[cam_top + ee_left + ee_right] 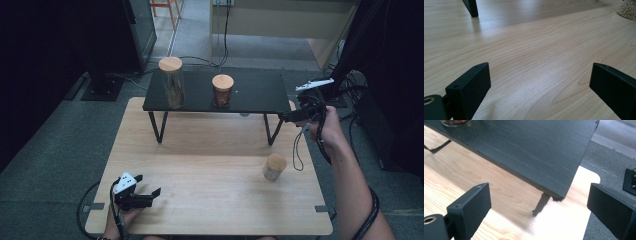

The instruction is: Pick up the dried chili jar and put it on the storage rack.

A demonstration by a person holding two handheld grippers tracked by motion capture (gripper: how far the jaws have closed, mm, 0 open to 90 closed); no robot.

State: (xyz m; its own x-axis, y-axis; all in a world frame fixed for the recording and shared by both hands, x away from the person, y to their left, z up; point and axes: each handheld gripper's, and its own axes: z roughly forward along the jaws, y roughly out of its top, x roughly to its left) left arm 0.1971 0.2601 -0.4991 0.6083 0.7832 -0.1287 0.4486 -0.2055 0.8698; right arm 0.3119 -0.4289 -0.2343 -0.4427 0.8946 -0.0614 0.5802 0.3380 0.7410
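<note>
Wooden bench (pixel 200 165), small jar (pixel 274 167) standing near right edge, right gripper (pixel 286 116) fingers spread empty beside black shelf (pixel 250 92) corner, left gripper (pixel 148 186) fingers spread empty, near front-left corner.

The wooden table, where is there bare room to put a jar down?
The wooden table is bare between the left gripper and the small jar, and under the black shelf. The shelf's right end is bare near the right gripper. Its left half is crowded by the tall jar and the short jar.
</note>
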